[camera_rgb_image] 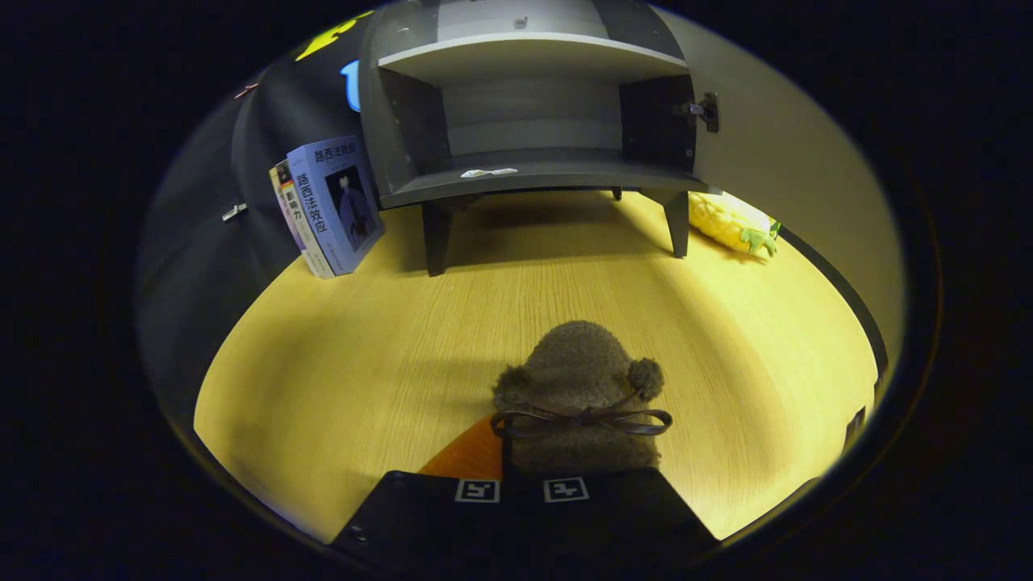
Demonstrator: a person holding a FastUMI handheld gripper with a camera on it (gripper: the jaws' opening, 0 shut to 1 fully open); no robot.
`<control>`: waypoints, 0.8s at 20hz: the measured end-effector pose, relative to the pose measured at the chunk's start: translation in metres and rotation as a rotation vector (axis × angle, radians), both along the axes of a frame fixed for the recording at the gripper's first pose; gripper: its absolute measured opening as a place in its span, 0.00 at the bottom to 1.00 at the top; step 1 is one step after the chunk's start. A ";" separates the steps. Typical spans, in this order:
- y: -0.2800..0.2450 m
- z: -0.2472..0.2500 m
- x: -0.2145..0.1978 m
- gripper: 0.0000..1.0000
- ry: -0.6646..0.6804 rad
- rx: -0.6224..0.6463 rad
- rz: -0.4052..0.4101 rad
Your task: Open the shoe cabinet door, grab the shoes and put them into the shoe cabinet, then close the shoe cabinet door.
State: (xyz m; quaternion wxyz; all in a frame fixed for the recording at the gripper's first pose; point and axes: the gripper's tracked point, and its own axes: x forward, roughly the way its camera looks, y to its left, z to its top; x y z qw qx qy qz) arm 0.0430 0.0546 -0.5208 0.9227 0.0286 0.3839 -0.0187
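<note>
The gripper (521, 489) pinches a fuzzy brown bow-tied slipper (579, 395); bare wooden tabletop (363, 347) stretches ahead to the open grey shoe cabinet (529, 173).

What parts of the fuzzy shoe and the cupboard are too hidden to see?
- Fuzzy brown shoe with a dark bow: its heel end, hidden behind the black gripper, so the jaws' hold cannot be judged.
- Open grey shoe cabinet: its top, cut off by the gripper view's edge.
- Yellow plush toy: partly behind the cabinet's leg.

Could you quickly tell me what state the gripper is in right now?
Gripper: closed on the fuzzy brown shoe, which sits between its fingers, facing the open shoe cabinet.
</note>
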 end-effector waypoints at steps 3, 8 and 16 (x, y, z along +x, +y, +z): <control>-0.016 0.043 0.004 0.05 0.004 0.024 -0.031; -0.032 0.109 0.009 0.05 -0.001 0.028 -0.090; -0.024 0.202 0.053 0.05 -0.121 -0.027 -0.050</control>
